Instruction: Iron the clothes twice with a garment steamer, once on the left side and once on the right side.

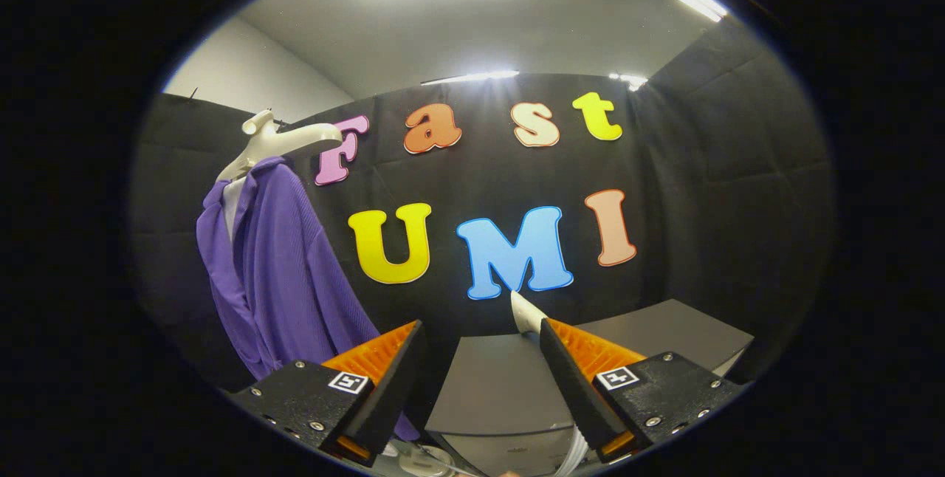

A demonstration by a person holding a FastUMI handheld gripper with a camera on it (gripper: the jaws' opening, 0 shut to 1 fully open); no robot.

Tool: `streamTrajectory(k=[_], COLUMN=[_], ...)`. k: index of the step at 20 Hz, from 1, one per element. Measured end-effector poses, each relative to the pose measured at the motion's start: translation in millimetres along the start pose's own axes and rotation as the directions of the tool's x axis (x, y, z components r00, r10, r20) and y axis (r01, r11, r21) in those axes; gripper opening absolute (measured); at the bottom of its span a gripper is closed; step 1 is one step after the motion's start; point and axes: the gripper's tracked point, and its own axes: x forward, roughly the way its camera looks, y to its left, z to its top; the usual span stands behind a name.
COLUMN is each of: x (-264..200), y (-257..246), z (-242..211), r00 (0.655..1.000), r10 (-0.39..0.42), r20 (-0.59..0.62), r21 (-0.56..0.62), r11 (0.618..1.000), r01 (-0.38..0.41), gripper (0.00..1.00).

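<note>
Gripper view: looks ahead along both fingers toward the black booth wall
Gripper: fingers spread wide; nothing pressed between them; gap looks onto the dark grey table
Steamer: pale rounded tip pokes up right at the tip of the right finger, on its inner edge; contact cannot be told; the rest hidden behind that finger
Purple garment: hangs on a cream hanger; off to the left of the left finger, up and beyond it; lower hem drops behind that finger
Garment state: draped open at the collar; a white lining strip shows inside the neck; fabric falls in loose folds
Table: beyond the fingers, to the right of the garment; top surface bare where visible
Clutter: pale round bits low between the finger bases; too blurred to identify
</note>
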Motion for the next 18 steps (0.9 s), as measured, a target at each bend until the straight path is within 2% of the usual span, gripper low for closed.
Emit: streamTrajectory(k=[4, 9, 14, 16, 18], x=[54, 110, 146, 155, 160], y=[-37, -79, -78, -83, -92], z=[3, -19, -60, -77, -84], r00=[0.999, 0.982, 0.923, 0.903, 0.899], r10=[0.013, 0.032, 0.173, 0.177, 0.157], r20=[-0.049, -0.184, -0.343, -0.391, -0.409], r21=[0.063, 0.144, 0.261, 0.256, 0.235], r11=[0.998, 0.990, 0.962, 0.964, 0.970], r01=[-0.010, -0.005, -0.083, -0.078, -0.062], gripper=[0.96, 0.94, 0.94, 0.94, 0.94])
